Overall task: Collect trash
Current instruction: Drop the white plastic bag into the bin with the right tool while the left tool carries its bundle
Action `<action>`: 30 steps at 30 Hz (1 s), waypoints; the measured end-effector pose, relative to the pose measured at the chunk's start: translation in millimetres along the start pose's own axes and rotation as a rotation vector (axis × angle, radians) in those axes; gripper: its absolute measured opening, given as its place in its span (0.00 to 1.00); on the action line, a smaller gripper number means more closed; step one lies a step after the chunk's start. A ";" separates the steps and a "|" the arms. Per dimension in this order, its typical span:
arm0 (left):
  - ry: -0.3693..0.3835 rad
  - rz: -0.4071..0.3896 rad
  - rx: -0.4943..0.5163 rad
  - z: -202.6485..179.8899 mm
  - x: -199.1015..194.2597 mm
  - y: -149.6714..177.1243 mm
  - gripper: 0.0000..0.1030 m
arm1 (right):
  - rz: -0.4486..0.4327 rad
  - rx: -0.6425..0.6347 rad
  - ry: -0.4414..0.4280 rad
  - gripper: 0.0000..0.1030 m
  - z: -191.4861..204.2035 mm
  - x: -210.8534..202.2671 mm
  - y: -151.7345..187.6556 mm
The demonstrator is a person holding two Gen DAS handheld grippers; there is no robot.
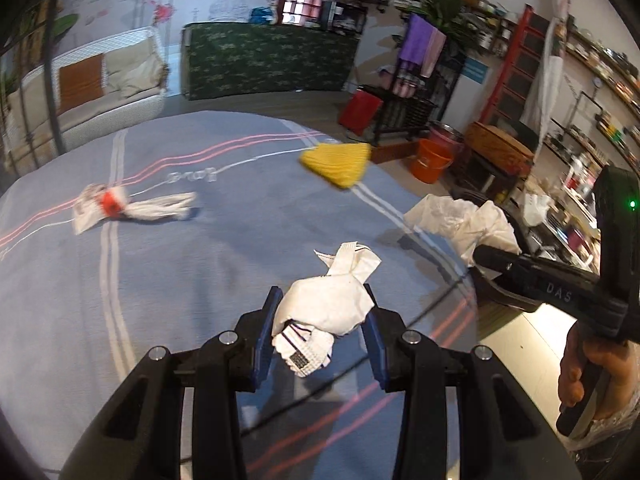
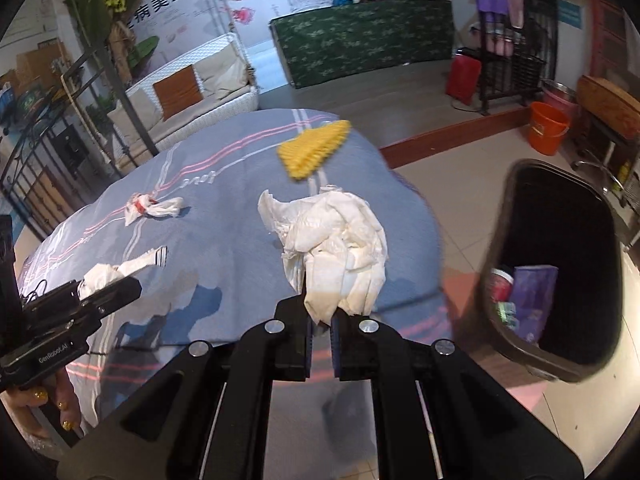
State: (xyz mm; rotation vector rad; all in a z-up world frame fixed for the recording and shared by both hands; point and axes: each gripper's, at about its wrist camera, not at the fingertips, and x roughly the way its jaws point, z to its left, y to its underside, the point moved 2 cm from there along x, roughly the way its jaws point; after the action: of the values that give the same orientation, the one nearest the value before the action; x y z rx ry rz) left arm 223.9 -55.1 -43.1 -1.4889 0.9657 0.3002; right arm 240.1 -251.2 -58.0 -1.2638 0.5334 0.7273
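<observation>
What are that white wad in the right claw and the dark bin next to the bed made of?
The white wad looks like thin tissue paper: matte, soft, heavily creased and drooping from the right gripper. The bin seems to be dark moulded plastic, judging by its smooth, slightly shiny rim, though motion blur leaves that uncertain.

The crumpled tissue (image 2: 340, 248) is hiding the right gripper (image 2: 320, 320) fingertips; the far yellow cloth (image 2: 314, 150) is blurring.

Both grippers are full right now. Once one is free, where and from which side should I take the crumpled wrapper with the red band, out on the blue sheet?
Grip the red-banded wrapper at its red-banded middle, the bunched, thickest part. It lies flat on the sheet, long axis left to right, so come down from above with the fingers straddling it front and back.
</observation>
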 end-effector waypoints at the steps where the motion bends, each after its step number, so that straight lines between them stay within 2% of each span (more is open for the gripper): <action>1: 0.020 0.003 0.018 -13.2 3.9 -1.1 0.38 | -0.002 0.008 0.012 0.07 -8.0 -5.7 2.8; 9: 0.133 0.027 0.129 -91.0 28.4 -1.6 0.38 | -0.044 0.094 0.141 0.07 -93.3 -58.0 18.9; 15: 0.184 0.048 0.181 -126.8 41.1 -0.2 0.38 | -0.037 0.175 0.235 0.07 -151.8 -70.8 19.7; 20: 0.212 0.079 0.222 -150.3 52.5 3.1 0.38 | 0.004 0.210 0.271 0.07 -183.2 -53.0 16.4; 30: 0.205 0.113 0.259 -166.6 64.4 6.7 0.38 | 0.172 0.230 0.306 0.07 -214.8 15.9 15.2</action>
State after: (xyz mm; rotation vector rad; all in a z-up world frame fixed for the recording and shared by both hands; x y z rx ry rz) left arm 199.8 -231.4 -60.2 -1.2464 1.2072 0.0983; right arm 246.1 -454.8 -129.5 -1.1265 0.9584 0.5974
